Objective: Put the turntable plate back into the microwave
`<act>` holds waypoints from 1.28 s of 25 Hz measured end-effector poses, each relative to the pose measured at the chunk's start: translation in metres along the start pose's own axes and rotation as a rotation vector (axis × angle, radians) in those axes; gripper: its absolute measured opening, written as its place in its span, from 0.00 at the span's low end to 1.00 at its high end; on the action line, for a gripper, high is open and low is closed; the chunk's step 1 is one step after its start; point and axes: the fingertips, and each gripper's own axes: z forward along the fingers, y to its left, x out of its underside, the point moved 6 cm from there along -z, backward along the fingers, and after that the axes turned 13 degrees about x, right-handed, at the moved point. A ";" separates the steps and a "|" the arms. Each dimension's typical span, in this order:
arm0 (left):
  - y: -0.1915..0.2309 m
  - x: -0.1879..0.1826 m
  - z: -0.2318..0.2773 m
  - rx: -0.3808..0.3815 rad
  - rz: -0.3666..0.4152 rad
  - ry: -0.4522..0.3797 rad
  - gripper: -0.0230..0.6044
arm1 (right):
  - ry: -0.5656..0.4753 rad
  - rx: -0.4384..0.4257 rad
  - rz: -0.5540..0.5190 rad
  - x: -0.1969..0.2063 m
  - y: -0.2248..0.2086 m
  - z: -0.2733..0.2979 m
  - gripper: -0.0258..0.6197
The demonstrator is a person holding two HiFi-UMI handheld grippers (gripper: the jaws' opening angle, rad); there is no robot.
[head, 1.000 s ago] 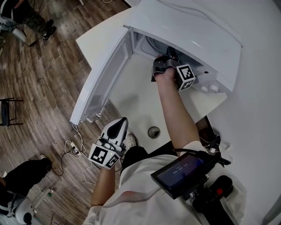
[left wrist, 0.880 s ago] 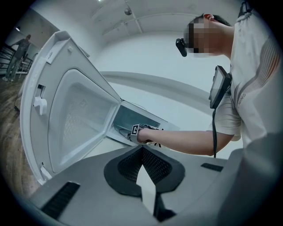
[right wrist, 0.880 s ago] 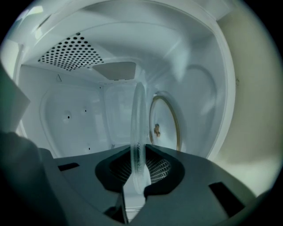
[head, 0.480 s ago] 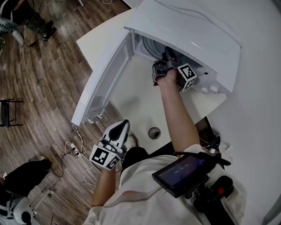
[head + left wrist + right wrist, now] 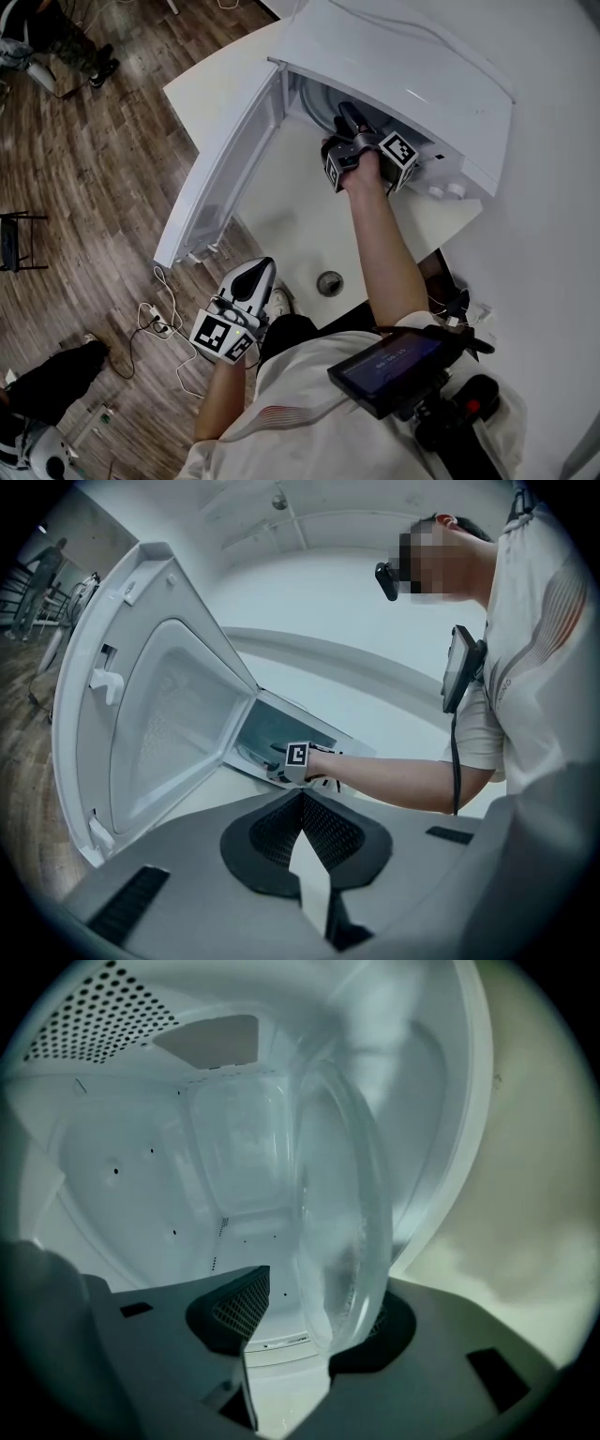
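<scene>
The white microwave [image 5: 403,66] stands with its door [image 5: 220,159] swung wide open. My right gripper [image 5: 342,117] reaches into the cavity mouth. In the right gripper view the clear glass turntable plate [image 5: 342,1194] appears edge-on between the jaws of my right gripper [image 5: 319,1297]. Those jaws are opening: the rim lies against the right pad [image 5: 389,1312] and the left pad [image 5: 244,1302] stands apart from it. My left gripper [image 5: 255,272] hangs low beside the table, shut, with nothing in it [image 5: 302,799]. It looks toward the door [image 5: 159,714] and the right gripper [image 5: 281,766].
The microwave sits on a white table [image 5: 281,206] with a round cable hole [image 5: 329,282]. Cables [image 5: 155,314] lie on the wooden floor at the left. A tablet [image 5: 394,361] hangs at my chest. The cavity's back wall [image 5: 141,1176] is close ahead.
My right gripper has shifted up and left into the cavity mouth and has turned. The left gripper has stayed put.
</scene>
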 end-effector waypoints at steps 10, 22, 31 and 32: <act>0.000 0.004 0.000 0.004 -0.016 0.002 0.05 | 0.130 -0.002 -0.006 0.008 -0.008 0.000 0.33; -0.008 0.007 0.000 0.013 -0.017 0.005 0.05 | 0.115 -0.020 -0.004 0.017 -0.022 -0.004 0.33; -0.016 0.008 -0.008 0.019 -0.008 0.000 0.05 | 0.149 -0.068 -0.042 0.029 -0.034 -0.022 0.33; -0.017 0.009 -0.009 0.020 -0.007 -0.001 0.05 | 0.156 -0.071 -0.048 0.032 -0.036 -0.026 0.33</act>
